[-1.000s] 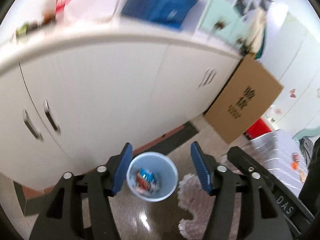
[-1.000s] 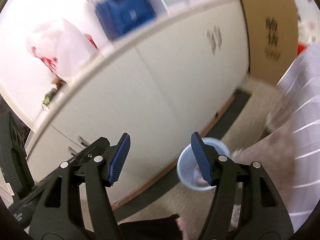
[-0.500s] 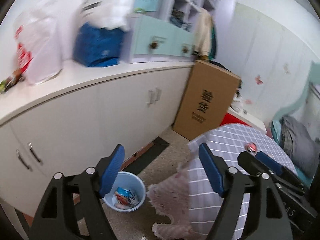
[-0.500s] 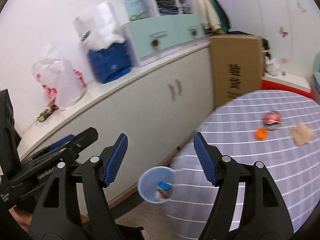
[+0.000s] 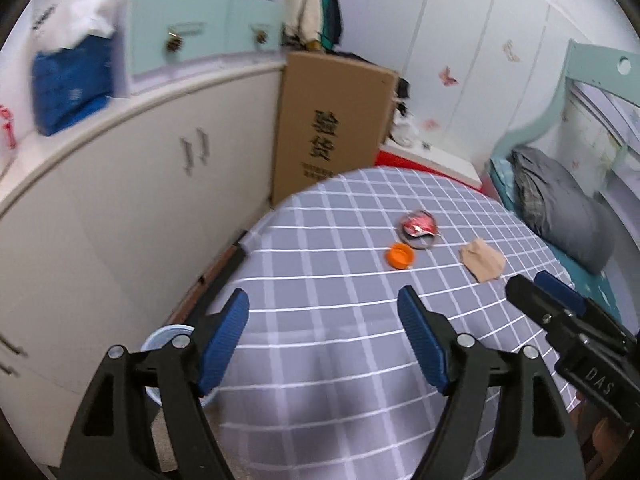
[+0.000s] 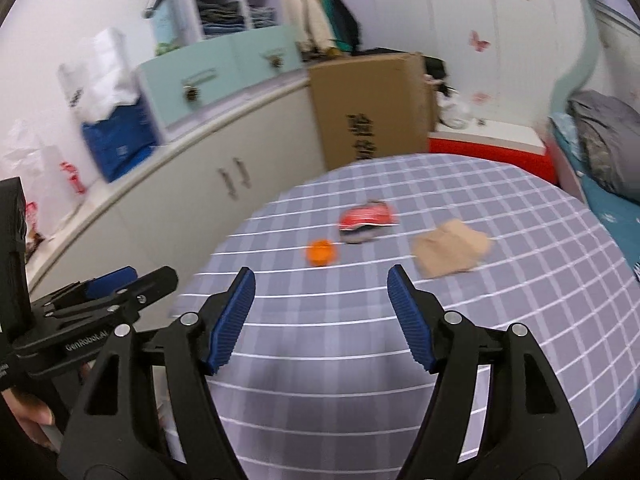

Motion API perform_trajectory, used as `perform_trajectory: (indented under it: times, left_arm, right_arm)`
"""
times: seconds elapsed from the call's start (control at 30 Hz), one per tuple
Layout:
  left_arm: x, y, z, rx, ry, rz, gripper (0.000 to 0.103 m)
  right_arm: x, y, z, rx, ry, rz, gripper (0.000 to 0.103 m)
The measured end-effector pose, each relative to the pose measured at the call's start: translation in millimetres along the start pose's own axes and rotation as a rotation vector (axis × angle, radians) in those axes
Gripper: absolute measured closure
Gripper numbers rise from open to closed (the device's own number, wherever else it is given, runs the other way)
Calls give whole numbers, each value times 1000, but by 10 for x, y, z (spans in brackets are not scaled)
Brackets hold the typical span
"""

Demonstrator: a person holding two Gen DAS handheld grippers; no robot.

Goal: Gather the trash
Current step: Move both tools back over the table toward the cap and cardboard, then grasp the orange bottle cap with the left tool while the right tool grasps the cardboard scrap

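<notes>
Cardboard box (image 5: 332, 120), beyond the table ahead of the left gripper: black characters "验货", smaller print beneath too blurred to read.
Right gripper (image 5: 568, 324) body, at right in left wrist view: "DAS".
Left gripper (image 6: 120, 292) body, at left in right wrist view: "GenRobot.AI".

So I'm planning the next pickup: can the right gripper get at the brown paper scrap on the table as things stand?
Probably yes. The right gripper is open and holds nothing, and only bare checked tablecloth lies between it and the brown paper scrap. The orange cap and red wrapper sit off to the side.
</notes>
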State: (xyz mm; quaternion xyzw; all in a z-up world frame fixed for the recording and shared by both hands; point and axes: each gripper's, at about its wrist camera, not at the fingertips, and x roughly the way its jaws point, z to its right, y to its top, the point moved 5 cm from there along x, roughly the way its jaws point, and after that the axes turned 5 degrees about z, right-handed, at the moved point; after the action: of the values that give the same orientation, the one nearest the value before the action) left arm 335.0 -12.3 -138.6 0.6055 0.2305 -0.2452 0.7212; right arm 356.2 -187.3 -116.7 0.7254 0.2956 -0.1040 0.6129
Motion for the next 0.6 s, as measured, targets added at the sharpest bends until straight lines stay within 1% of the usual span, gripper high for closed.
perform_trajectory:
  times: [0.1, 0.2, 0.3, 0.4, 0.53, 0.57, 0.6]
  left_arm:
    - [287, -19, 192, 27, -28, -46, 28]
    - [560, -30, 397, 95, -50, -71, 28]
    - [783, -49, 547, 141, -42, -97, 28]
    - [1036, -14, 646, 170, -45, -113, 28]
    - [1255, 32, 679, 155, -41, -135, 28]
    - [1289, 43, 685, 151, -46, -139, 32]
    - [1332, 49, 696, 151, -47, -143, 38]
  right_arm:
    - [90, -15, 321, 18, -59, -24, 35]
    - [212, -51, 568, 19, -111, -60, 34]
    - [354, -101, 797, 11, -158, -96, 32]
    - [458, -124, 884, -16, -179, -121, 30]
    - [610, -110, 923, -45, -186, -157, 27]
    - [661, -102, 935, -50, -189, -164, 27]
    - [719, -94, 955, -57, -195, -172, 27]
